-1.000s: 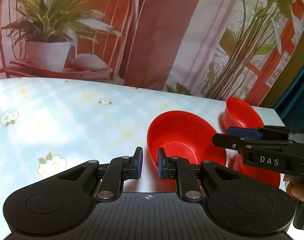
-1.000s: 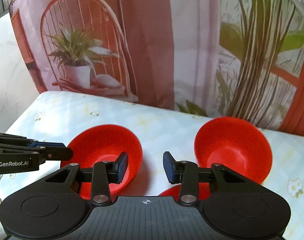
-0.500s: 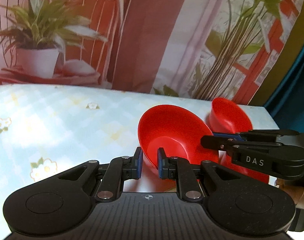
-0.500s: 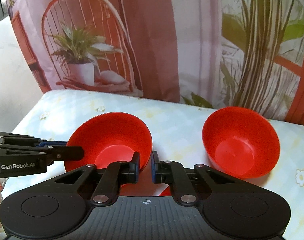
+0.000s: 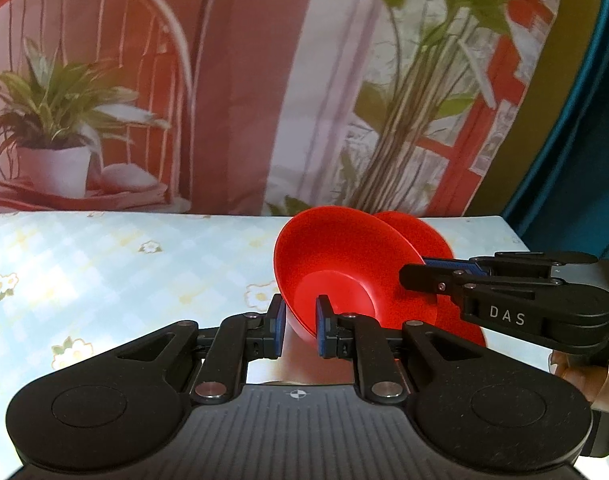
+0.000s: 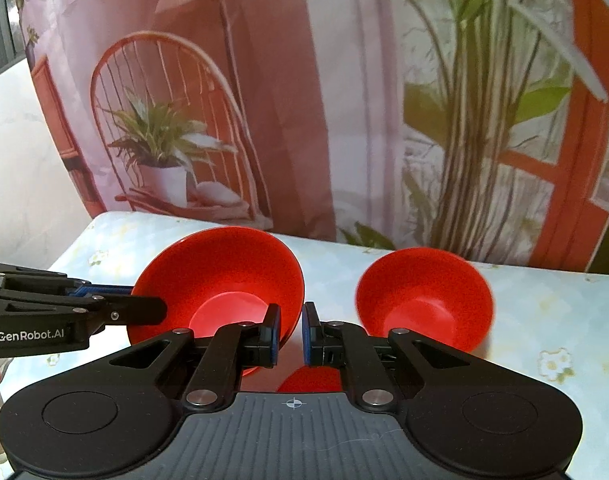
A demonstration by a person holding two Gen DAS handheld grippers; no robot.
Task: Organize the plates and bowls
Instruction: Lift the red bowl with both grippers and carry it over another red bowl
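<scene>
- Bowls of glossy red plastic dominate: the wide red bowl (image 5: pixel 336 276) hangs tilted above the near table, its near rim pinched in the left gripper (image 5: pixel 300 330); it looks light, stiff and slick, best taken by the thin rim.
- The right gripper (image 6: pixel 290 334) is nearly closed just beside that bowl's right rim; actual contact cannot be told.
- A second red bowl (image 6: pixel 424 300) sits right, apart.
- The floral pale-blue tablecloth (image 5: pixel 124 264) fronts a printed plant backdrop (image 6: pixel 344 100).

the red bowl (image 5: pixel 336 268) looks like smooth, faintly glossy plastic. the tabletop (image 5: pixel 104 264) wears a flowered cloth, and the left gripper (image 5: pixel 298 330) is matt black plastic.
</scene>
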